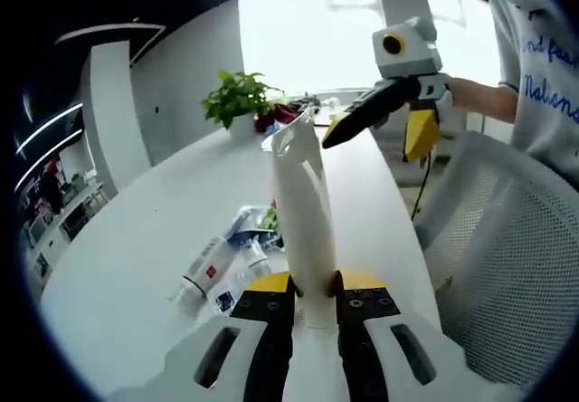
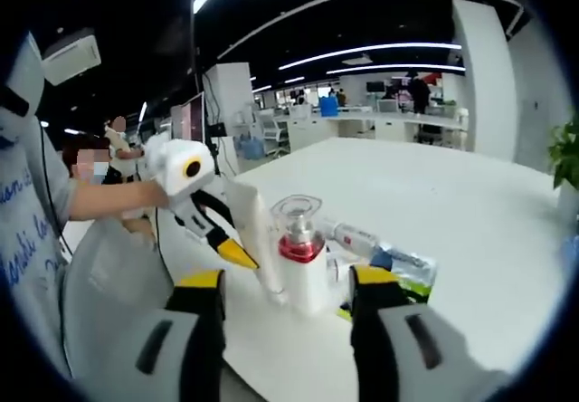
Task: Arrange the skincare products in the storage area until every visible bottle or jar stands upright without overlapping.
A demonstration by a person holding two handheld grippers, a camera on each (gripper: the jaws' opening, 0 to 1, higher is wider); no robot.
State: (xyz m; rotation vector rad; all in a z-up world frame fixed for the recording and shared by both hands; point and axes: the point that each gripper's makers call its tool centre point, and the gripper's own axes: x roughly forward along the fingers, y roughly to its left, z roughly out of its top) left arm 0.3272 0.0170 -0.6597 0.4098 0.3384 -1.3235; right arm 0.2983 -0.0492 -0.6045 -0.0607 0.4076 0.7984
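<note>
White tube (image 1: 306, 230) is clamped in left tongs (image 1: 312, 295); right tongs (image 2: 288, 286) gape wide, empty.

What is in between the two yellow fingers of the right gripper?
In the right gripper view, a white pump bottle with a red collar and clear cap stands between the right gripper's open fingers, untouched.

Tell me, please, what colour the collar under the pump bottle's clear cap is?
Red, seen best in the right gripper view, on the pump bottle.

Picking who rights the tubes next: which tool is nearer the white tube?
Left. The left tool is clamped on the white tube, holding it upright over the table. The right tool hangs open by the tube's top, apart.
</note>
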